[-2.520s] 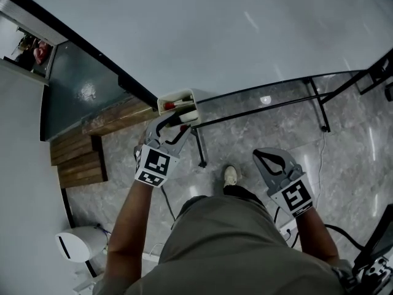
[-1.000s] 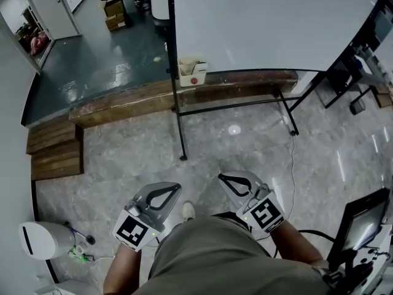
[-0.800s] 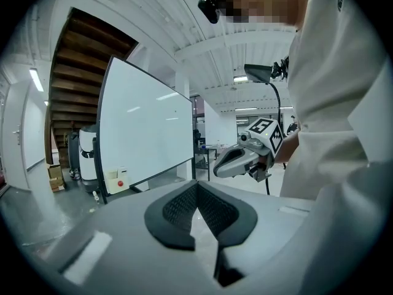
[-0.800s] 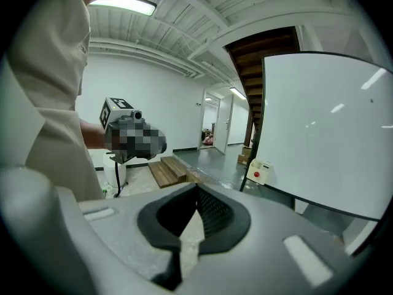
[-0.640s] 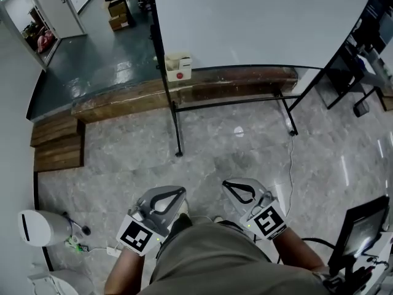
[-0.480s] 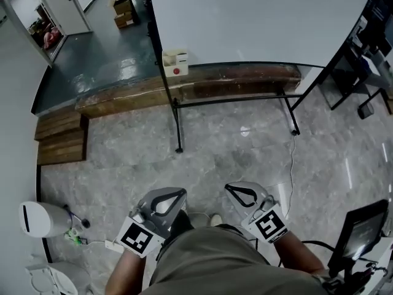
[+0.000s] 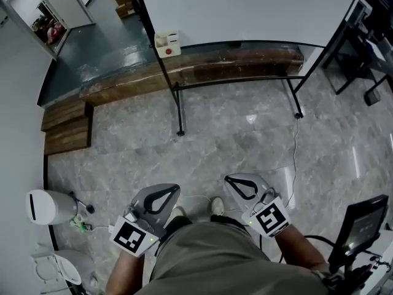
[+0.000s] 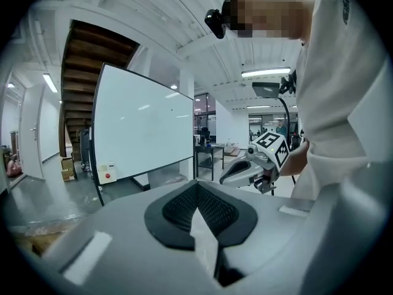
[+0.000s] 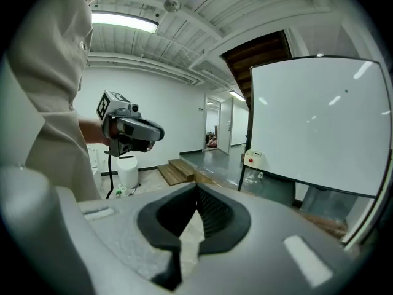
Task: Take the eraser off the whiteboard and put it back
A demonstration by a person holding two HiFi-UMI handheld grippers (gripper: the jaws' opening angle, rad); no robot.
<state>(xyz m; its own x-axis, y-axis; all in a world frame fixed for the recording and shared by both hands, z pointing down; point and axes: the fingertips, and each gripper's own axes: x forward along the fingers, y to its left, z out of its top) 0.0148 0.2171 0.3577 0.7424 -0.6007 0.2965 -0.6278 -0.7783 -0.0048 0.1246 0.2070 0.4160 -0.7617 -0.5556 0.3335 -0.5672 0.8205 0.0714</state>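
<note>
Fingers [image 8: 215, 212] on my left gripper [image 7: 172, 189] and right gripper [image 7: 229, 179] are clenched with nothing between them. Well ahead of them, the whiteboard [image 7: 245, 5] carries a small box [image 7: 167, 43] at its lower corner. I can't make out the eraser itself.

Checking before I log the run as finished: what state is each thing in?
Left hand-held gripper: shut, empty.
Right hand-held gripper: shut, empty.
Whiteboard: upright on its stand, no writing visible.
Box: hung at the whiteboard's left edge.
</note>
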